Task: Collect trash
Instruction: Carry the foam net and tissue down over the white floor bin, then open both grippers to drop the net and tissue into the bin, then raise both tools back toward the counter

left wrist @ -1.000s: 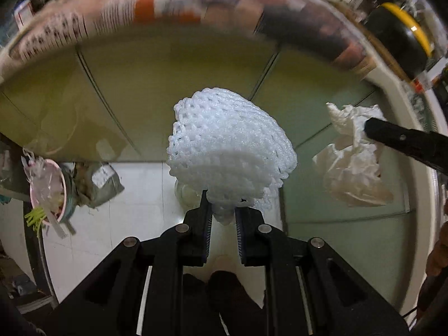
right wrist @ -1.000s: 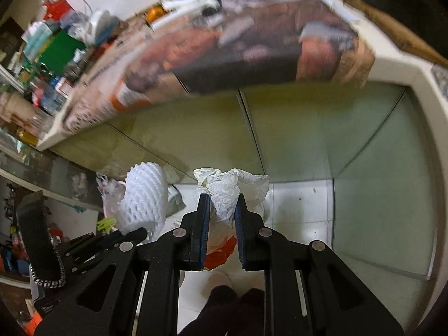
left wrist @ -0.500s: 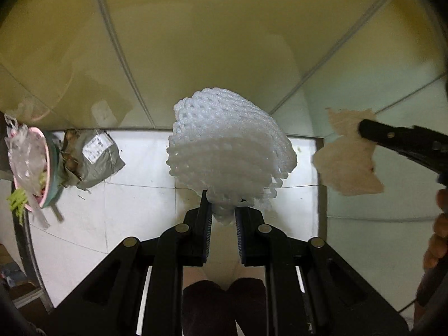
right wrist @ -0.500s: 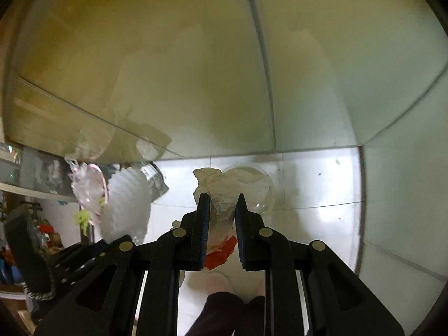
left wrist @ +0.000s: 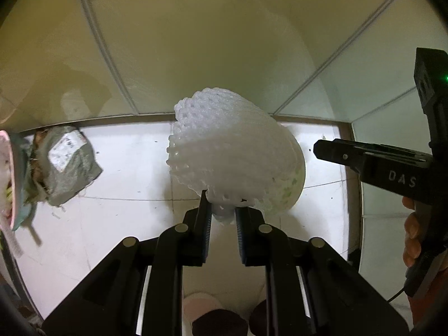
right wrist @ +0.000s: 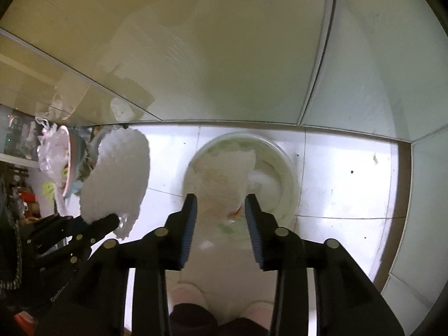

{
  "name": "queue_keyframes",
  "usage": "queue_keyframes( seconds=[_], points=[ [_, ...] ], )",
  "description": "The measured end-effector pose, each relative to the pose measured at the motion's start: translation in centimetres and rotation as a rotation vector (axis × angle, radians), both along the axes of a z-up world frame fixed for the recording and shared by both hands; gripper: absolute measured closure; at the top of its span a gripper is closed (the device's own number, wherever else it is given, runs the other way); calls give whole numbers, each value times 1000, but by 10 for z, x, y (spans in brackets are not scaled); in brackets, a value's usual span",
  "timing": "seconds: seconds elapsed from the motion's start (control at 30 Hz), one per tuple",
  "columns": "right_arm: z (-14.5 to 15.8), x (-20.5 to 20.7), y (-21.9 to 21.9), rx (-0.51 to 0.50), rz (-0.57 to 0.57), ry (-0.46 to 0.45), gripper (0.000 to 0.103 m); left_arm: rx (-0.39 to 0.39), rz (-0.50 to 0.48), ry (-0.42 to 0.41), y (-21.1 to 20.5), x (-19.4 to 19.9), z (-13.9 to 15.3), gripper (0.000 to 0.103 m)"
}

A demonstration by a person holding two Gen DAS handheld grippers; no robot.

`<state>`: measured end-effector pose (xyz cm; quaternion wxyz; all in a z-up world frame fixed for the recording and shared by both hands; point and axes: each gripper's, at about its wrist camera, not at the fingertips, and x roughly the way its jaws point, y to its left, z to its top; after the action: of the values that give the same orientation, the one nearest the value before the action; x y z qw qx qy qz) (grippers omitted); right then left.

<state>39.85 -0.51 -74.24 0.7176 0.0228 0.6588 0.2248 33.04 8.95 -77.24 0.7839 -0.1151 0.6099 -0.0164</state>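
White bin (right wrist: pixel 285 168) stood on floor tiles near the wall corner. Left gripper (left wrist: pixel 222 215) pinched foam net (left wrist: pixel 232 156); right gripper (right wrist: pixel 221 204) gaped above crumpled paper (right wrist: pixel 224 179).

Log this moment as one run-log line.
left gripper: shut on foam fruit net | right gripper: open | crumpled paper: above white bin

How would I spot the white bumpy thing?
Find the white floor, then the left gripper above it. The foam net is pinched between its fingers; unlike the grey bag nearby, it is bright white, dome-shaped mesh.
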Motion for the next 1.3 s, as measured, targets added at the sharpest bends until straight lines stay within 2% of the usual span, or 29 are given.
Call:
queue_keyframes(
  seconds=[0.17,0.23,0.3,0.33,0.47,0.6,0.73,0.87,1.1,1.13,1.17,1.23,1.3],
  points=[
    [-2,-3,-11,-13,-24,-36,69,-26,-44,10,-23,6,-32,86],
    [4,-3,-20,-12,-40,-52,69,-44,-64,13,-31,8,-42,78],
    [10,-4,-32,-6,-52,-65,69,-54,-74,13,-35,10,-48,61],
    [16,-4,-38,-2,-61,-72,69,-56,-76,15,-37,11,-49,59],
    [32,-5,-50,2,-78,-101,64,-62,-100,4,-40,10,-38,57],
    [65,-10,-56,6,-95,-120,64,-55,-90,-10,-35,6,-9,57],
    [106,-16,-58,7,-103,-129,64,-36,-65,-36,-27,-2,46,57],
    [166,-20,-59,7,-98,-139,64,-46,-34,-66,-23,-11,123,56],
    [291,-23,-59,21,-87,-178,64,-26,-16,-126,-19,-24,265,56],
    [316,-24,-61,16,-85,-193,64,-27,-15,-135,-18,-25,280,56],
    [327,-24,-60,14,-85,-203,64,-26,-16,-149,-17,-27,305,56],
    [372,-25,-65,23,-94,-228,64,-15,-18,-178,-15,-28,345,56],
    [403,-27,-67,37,-103,-250,64,-10,-19,-213,-12,-31,389,55]
  ],
)
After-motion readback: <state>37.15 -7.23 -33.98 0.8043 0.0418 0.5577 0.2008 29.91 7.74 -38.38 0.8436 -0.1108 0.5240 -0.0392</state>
